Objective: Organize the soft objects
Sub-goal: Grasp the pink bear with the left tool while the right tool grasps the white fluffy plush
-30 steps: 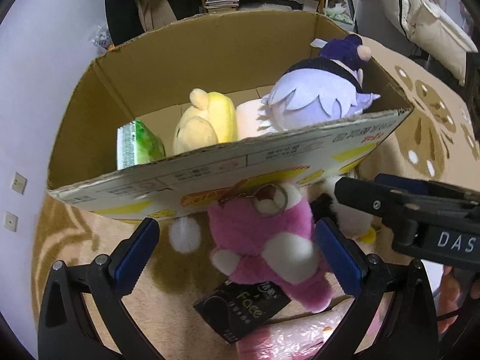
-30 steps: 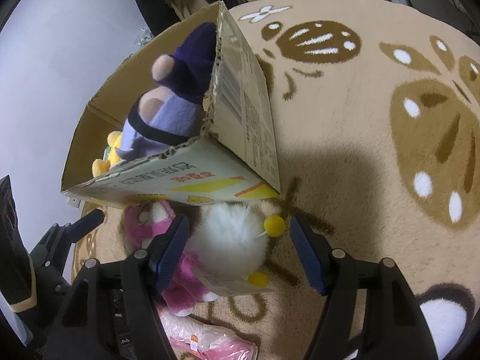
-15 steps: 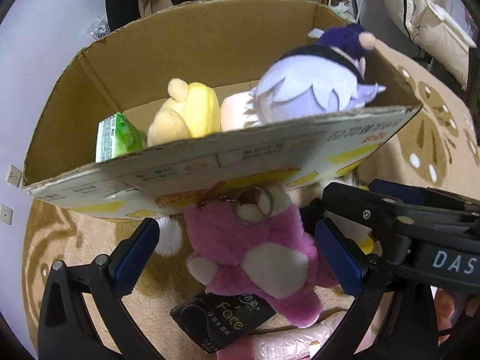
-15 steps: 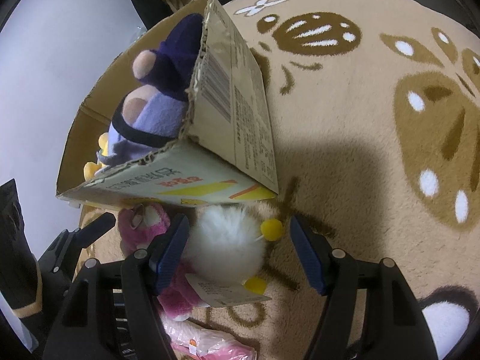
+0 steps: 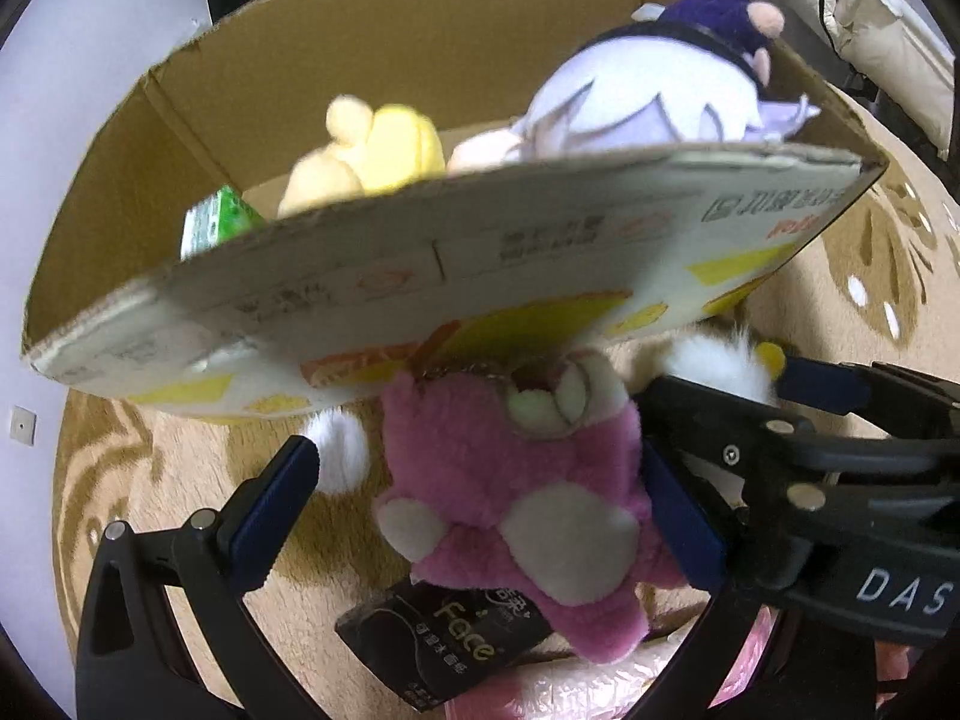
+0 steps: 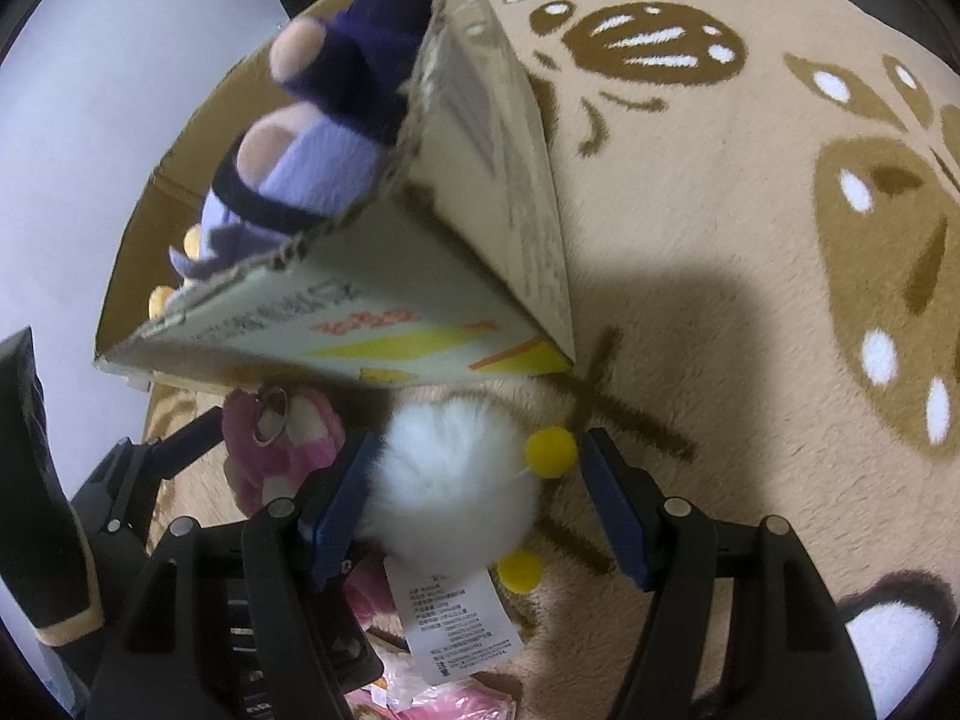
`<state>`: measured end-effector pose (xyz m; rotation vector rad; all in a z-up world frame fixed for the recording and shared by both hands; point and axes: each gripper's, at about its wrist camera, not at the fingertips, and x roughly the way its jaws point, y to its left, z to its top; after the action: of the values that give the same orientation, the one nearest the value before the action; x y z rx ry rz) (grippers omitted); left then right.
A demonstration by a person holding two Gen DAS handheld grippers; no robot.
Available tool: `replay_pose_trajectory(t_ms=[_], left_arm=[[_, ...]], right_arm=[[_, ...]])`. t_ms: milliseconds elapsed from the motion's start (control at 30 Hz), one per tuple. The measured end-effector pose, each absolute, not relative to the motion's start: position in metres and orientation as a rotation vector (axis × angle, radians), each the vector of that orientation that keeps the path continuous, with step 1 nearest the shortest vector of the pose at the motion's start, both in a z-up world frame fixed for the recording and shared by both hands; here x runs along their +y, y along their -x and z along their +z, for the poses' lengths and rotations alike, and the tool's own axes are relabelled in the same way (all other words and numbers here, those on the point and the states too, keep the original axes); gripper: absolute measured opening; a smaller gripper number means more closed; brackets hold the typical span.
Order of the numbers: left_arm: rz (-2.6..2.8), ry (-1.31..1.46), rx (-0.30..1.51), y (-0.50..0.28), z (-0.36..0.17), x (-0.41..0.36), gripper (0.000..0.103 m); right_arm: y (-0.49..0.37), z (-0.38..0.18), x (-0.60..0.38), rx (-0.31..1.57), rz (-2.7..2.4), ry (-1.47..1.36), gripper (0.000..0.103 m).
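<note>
carpet under everything, with the cardboard box standing on it, a purple plush and yellow plush inside. left gripper spread wide around the pink plush, right pad touching it. right gripper spread around the white fluffy toy just outside the box wall

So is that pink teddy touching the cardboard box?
Touching. In the left wrist view, the pink teddy's head presses up against the cardboard box's printed front wall, with no gap visible.
</note>
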<state>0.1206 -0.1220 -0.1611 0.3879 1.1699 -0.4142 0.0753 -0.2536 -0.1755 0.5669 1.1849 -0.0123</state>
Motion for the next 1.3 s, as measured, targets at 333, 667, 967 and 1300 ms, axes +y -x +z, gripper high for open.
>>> replay_pose_trajectory(t_ms=[333,667,967,1300], left_arm=[[-0.472,-0.341,1.202,-0.114,-0.159,-0.111,0.069],[-0.454,-0.33,1.17,-0.105,-0.143,-0.099,0.059],[-0.431,-0.309,1.116,-0.088,-0.117,-0.099,0.059],[-0.375,-0.32,1.039,-0.058,-0.091,-0.093,0.059]], right_arm=[[-0.073,-0.182,-0.244,1.186,0.018,-0.628,0.074],[-0.075,-0.19,-0.23,1.199,0.057,-0.667,0.046],[-0.066,-0.175,-0.222,1.119,0.042,-0.621,0.037],[-0.047,-0.153,-0.221,1.052,0.007,-0.604,0.037]])
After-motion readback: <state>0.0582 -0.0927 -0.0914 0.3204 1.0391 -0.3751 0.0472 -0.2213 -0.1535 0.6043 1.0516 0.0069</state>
